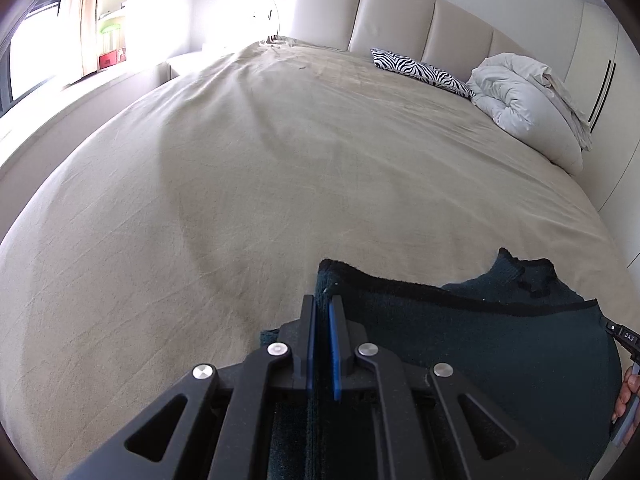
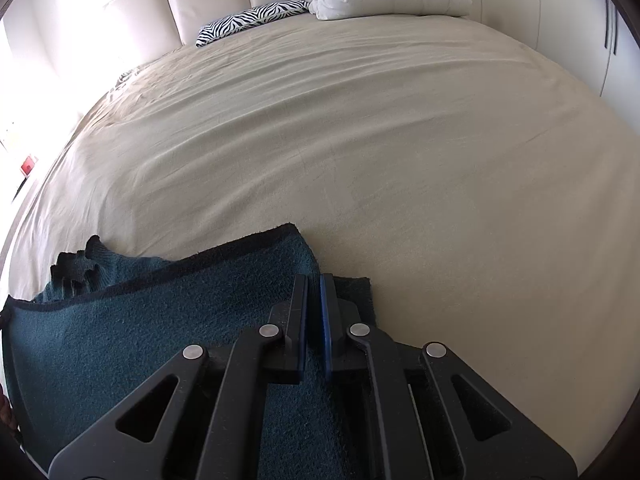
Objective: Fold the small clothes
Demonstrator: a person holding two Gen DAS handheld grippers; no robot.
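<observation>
A dark teal knit garment [image 2: 120,320] lies at the near edge of the beige bed cover [image 2: 360,152], its black-trimmed edge raised between my two tools; my left gripper [image 1: 322,312] is clamped on the garment's left corner, fabric pinched between the blue pads; my right gripper [image 2: 314,292] is closed on the right corner; far off, a zebra-print cushion [image 1: 420,72] and a rolled white duvet [image 1: 520,96] rest against the padded headboard [image 1: 392,12]
</observation>
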